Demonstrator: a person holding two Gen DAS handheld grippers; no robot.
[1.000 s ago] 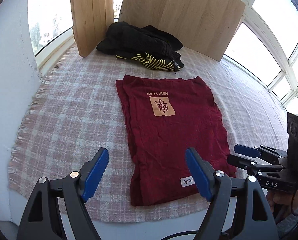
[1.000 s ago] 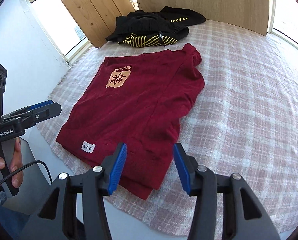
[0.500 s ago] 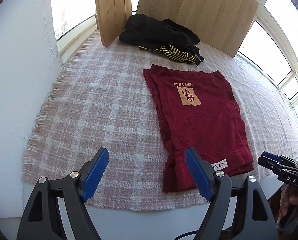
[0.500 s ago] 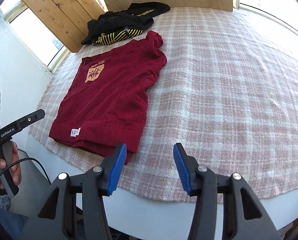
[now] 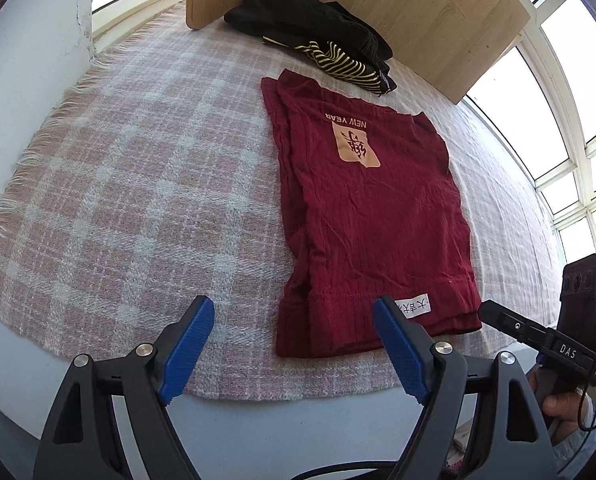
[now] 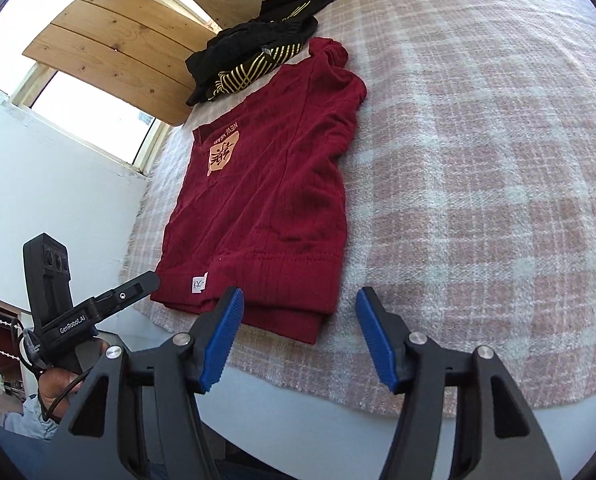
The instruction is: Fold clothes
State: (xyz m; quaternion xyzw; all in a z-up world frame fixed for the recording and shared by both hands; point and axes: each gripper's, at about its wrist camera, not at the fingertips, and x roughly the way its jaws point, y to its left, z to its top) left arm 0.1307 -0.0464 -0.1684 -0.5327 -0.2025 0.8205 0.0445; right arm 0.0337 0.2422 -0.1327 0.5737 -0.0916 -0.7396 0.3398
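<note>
Blue-padded tongs, both pairs, hang spread apart with nothing between them. The left tongs (image 5: 294, 344) hover just off the hem corner of the red shirt (image 5: 369, 216), near its white label; the right tongs (image 6: 298, 336) hover over the opposite hem corner. A second ago each pair was aimed further off to its own side of the shirt; since then they have swung back and dropped lower, so both now frame the hem edge.

The red shirt lies on the plaid blanket (image 5: 138, 184), close to the blanket's near edge, its sides already folded inward into a long rectangle with the printed patch at the far end. Beyond the shirt's far end sits a black pile of clothes (image 5: 317, 44) against wooden boards (image 5: 417, 12).

Judging by this, the side folds are done and the likely next step is pinching both hem corners to carry them toward the collar.
</note>
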